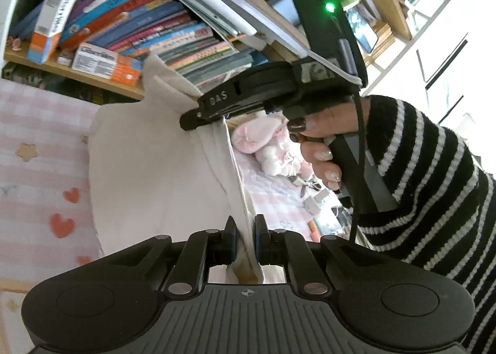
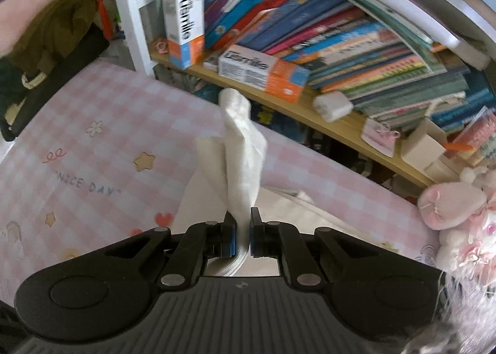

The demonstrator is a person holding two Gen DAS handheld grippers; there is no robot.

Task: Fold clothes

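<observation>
Nearest the lens, the left gripper (image 1: 245, 240) is clamped on an edge of the cream-white soft cotton garment (image 1: 148, 168); the right gripper (image 1: 201, 113) pinches another edge farther off. The garment hangs between them above the pink checked bed sheet (image 2: 93, 112). It looks light, limp and unslippery; hems and corners suit gripping best. Open bed lies left; the wooden bookshelf (image 2: 310, 96) crowds the far side.

"NICE DAY" on pink bedsheet (image 2: 93, 112)
</observation>
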